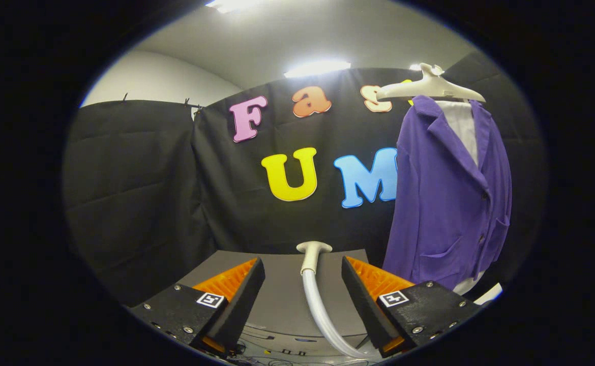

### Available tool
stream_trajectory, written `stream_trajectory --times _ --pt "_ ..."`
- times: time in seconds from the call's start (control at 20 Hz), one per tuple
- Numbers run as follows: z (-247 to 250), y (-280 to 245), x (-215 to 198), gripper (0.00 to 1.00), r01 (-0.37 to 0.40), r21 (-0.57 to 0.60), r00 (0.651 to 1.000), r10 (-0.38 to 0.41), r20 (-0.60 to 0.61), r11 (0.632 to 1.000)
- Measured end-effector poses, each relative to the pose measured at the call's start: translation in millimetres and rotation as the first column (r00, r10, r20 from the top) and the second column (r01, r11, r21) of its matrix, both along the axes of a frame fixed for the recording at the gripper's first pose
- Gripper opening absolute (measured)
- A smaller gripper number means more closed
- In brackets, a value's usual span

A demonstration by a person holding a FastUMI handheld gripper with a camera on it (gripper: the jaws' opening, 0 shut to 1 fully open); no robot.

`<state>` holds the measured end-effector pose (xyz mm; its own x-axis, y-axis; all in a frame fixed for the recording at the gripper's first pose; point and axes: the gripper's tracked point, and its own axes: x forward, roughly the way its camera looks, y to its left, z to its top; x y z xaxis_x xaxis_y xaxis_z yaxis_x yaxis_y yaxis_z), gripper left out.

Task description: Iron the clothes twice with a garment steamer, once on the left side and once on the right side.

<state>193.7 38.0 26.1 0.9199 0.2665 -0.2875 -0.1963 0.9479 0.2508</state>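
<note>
Hand-held gripper fingers stand spread, astride the steamer hose without touching it; closing off-centre risks a slipping grasp, leaving the purple jacket unsteamed.

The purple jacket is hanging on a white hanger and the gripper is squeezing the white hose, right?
Not quite. The gripper is open; the white hose runs between its fingers untouched, as the gripper view shows. The purple jacket does hang on a white hanger.

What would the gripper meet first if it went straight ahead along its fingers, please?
Probably the steamer head and its hose, which lie between the open gripper fingers, just ahead. The purple jacket hangs off to the side; depth is uncertain.
</note>
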Motion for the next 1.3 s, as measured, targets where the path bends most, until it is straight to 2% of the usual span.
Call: stream_trajectory --times 0.15,0.3,0.35,0.5,0.7,0.85,1.15,1.3 --pt "-17 9 34 0.94 0.042 0.004 0.996 -0.041 -0.084 0.999" --pt "-34 22 73 0.96 0.093 0.060 0.980 -0.081 -0.181 0.994" --pt "-41 28 80 0.96 0.096 0.077 0.972 -0.077 -0.221 0.992" --pt "-60 34 110 0.96 0.169 0.124 0.940 -0.122 -0.318 0.978" --pt "-84 43 141 0.96 0.198 0.086 0.897 -0.145 -0.418 0.976" --pt "-112 50 160 0.96 0.195 0.061 0.855 -0.139 -0.500 0.979" --pt "-164 68 173 0.95 0.153 0.005 0.773 -0.117 -0.623 0.988" --pt "-177 75 171 0.95 0.120 -0.033 0.760 -0.113 -0.640 0.992"
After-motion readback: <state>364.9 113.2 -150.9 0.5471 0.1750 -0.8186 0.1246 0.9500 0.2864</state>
